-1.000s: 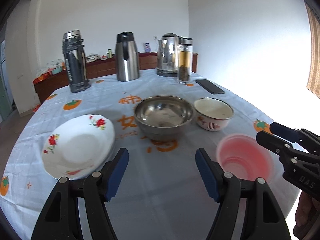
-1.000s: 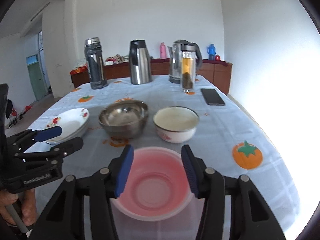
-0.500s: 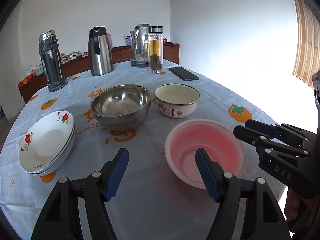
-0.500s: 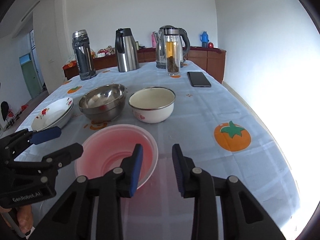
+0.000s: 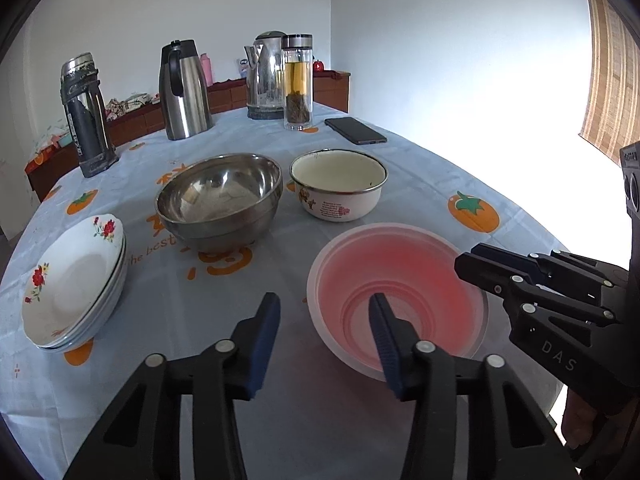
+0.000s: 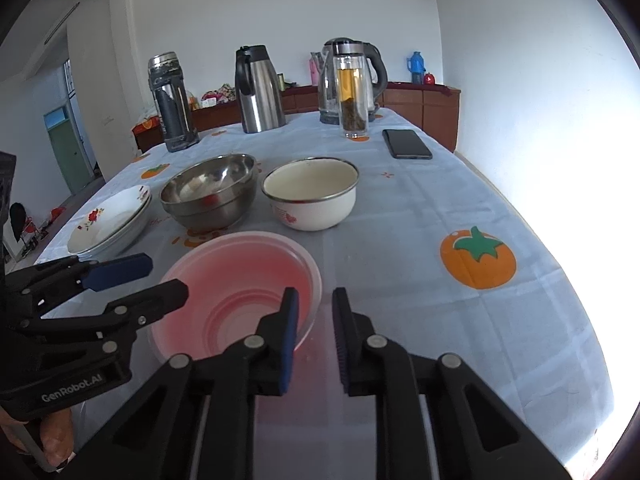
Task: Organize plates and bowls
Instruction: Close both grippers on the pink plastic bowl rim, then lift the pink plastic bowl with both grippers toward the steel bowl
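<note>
A pink plastic bowl (image 5: pixel 400 280) (image 6: pixel 240 280) sits on the table near its front edge. My left gripper (image 5: pixel 324 336) is open, astride the bowl's left rim, one finger inside and one outside. My right gripper (image 6: pixel 316 332) is open with a narrow gap astride the bowl's right rim, not clamped on it. Behind stand a steel bowl (image 5: pixel 219 196) (image 6: pixel 208 188) and a cream enamel bowl (image 5: pixel 338 182) (image 6: pixel 310 190). A stack of flowered white plates (image 5: pixel 72 276) (image 6: pixel 110 220) lies at the left.
At the back stand a dark flask (image 5: pixel 86 108), a steel jug (image 5: pixel 184 88), a kettle (image 5: pixel 266 74) and a glass tea bottle (image 5: pixel 297 82). A black phone (image 5: pixel 355 131) lies at the right. The table edge curves close on the right.
Both grippers have moved in on the pink bowl. The left gripper's gap narrowed and now straddles the bowl's left rim; the right gripper stays narrowed at the right rim.
</note>
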